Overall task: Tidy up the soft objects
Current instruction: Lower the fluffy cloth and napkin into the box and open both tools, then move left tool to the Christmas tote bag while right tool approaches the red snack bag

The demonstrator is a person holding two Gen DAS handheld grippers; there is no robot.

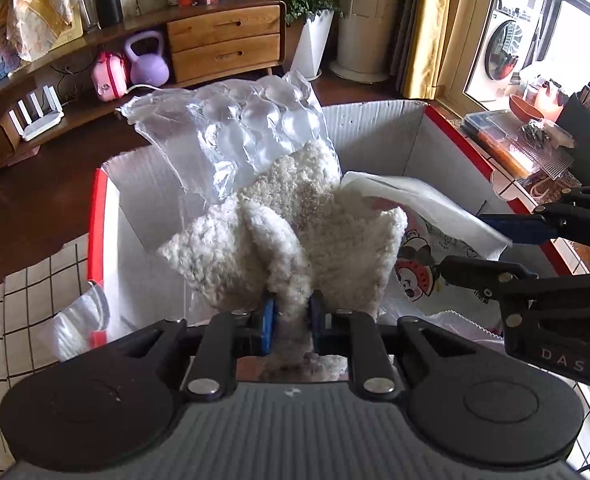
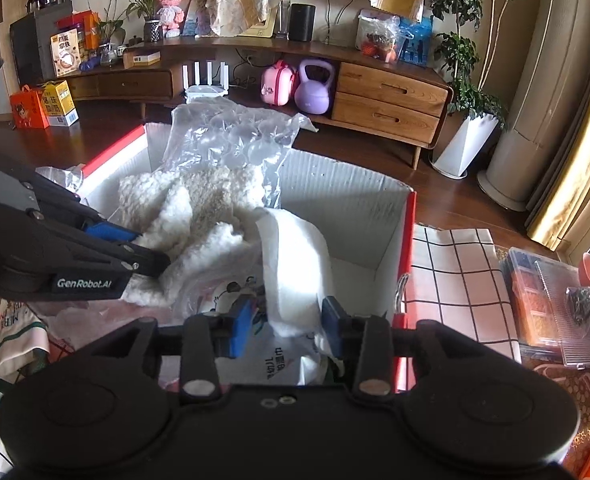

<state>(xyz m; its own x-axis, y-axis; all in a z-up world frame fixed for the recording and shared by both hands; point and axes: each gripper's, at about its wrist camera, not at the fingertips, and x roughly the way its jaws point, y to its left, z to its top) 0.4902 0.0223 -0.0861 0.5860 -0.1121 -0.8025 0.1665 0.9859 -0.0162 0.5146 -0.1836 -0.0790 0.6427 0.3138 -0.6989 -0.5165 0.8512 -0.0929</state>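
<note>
A white cardboard box with red edges (image 1: 375, 136) (image 2: 347, 200) holds soft things. My left gripper (image 1: 291, 316) is shut on a cream fleece cloth (image 1: 295, 232) and holds it over the box; it also shows in the right wrist view (image 2: 199, 208). Behind the cloth a clear bubble-wrap sheet (image 1: 231, 120) (image 2: 235, 136) leans on the box's back wall. My right gripper (image 2: 287, 324) is open around a white foam sheet (image 2: 295, 264) that stands in the box; the sheet touches neither pad clearly. A printed plastic bag (image 1: 419, 272) (image 2: 231, 292) lies under both.
A checked cloth (image 2: 455, 272) (image 1: 23, 312) covers the table beside the box. A clear plastic organiser (image 2: 551, 300) sits at the right. A wooden sideboard (image 2: 391, 100), a purple kettlebell (image 2: 314, 88) and a white planter (image 2: 463, 148) stand across the floor.
</note>
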